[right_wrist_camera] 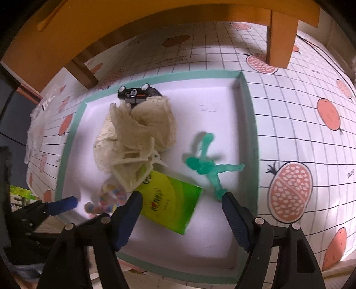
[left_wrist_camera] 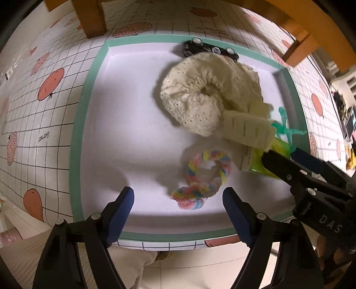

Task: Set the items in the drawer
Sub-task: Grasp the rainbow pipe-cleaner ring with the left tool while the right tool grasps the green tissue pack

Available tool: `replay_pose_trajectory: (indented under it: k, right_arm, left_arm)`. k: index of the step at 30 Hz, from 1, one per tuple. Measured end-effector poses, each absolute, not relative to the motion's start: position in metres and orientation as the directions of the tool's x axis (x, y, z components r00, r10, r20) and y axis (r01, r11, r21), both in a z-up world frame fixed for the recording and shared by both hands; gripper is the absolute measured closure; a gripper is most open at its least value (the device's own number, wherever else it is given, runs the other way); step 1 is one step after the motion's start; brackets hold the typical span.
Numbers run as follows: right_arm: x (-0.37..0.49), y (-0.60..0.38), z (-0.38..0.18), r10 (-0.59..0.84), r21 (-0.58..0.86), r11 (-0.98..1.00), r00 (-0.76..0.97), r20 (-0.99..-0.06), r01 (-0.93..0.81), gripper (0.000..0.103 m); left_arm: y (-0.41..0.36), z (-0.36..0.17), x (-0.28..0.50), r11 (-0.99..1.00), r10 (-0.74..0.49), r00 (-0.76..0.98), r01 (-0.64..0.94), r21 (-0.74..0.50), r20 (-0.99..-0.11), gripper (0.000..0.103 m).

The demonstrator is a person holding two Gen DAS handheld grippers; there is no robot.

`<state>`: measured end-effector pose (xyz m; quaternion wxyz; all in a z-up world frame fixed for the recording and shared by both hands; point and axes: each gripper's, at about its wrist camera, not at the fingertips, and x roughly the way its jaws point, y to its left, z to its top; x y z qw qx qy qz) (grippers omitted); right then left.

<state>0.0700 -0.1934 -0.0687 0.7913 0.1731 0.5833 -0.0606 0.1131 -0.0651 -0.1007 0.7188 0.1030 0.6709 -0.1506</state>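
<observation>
An open drawer with a teal rim point(left_wrist_camera: 76, 144) point(right_wrist_camera: 251, 133) and white floor holds a black toy car point(left_wrist_camera: 209, 50) point(right_wrist_camera: 138, 93), a cream knitted garment point(left_wrist_camera: 204, 93) point(right_wrist_camera: 138, 133), a pastel twisted ring point(left_wrist_camera: 204, 175) point(right_wrist_camera: 106, 197), a green packet point(left_wrist_camera: 258, 164) point(right_wrist_camera: 173, 206) and a translucent green figure point(left_wrist_camera: 287, 131) point(right_wrist_camera: 207, 166). My left gripper point(left_wrist_camera: 178, 195) points straight down over the ring, open, nothing between its pads. My right gripper point(right_wrist_camera: 181, 196) point(left_wrist_camera: 281, 153) hangs open above the packet. One fingertip point(right_wrist_camera: 225, 196) sits by the figure's leg.
The drawer lies on a white grid mat with pink fruit prints point(left_wrist_camera: 33, 111) point(right_wrist_camera: 311, 133). Orange wooden furniture legs point(left_wrist_camera: 91, 17) point(right_wrist_camera: 281, 37) stand behind it. A clear plastic bag point(right_wrist_camera: 35, 124) lies at the mat's left edge. Pale cloth point(left_wrist_camera: 133, 262) shows below the drawer's front.
</observation>
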Motion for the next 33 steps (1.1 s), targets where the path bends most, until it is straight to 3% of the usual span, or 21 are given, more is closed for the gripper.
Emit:
replay_pose_trajectory:
  k: [10,20,24,33]
  right_arm:
    - [0.083,-0.178,-0.078,0.086,0.174,0.948,0.311,-0.947,0.266,0.025]
    - [0.090,-0.165,-0.084,0.091,0.166,0.959,0.304,-0.948,0.230,0.025]
    - [0.093,-0.159,-0.086,0.074,0.142,0.967,0.302,-0.950,0.211,0.026]
    - [0.092,-0.167,-0.086,0.069,0.135,0.964,0.280,-0.958,0.227,0.029]
  left_arm:
    - [-0.086,-0.108,0.106,0.923,-0.038,0.069,0.384,-0.009,-0.997,0.022]
    - [-0.087,-0.109,0.106,0.919,-0.034,0.065,0.394,-0.005,-0.997,0.029]
    - [-0.088,-0.112,0.103,0.914,-0.030,0.063,0.407,-0.002,-0.998,0.037]
    - [-0.092,-0.118,0.104,0.923,-0.045,0.061,0.384,-0.019,-0.997,0.037]
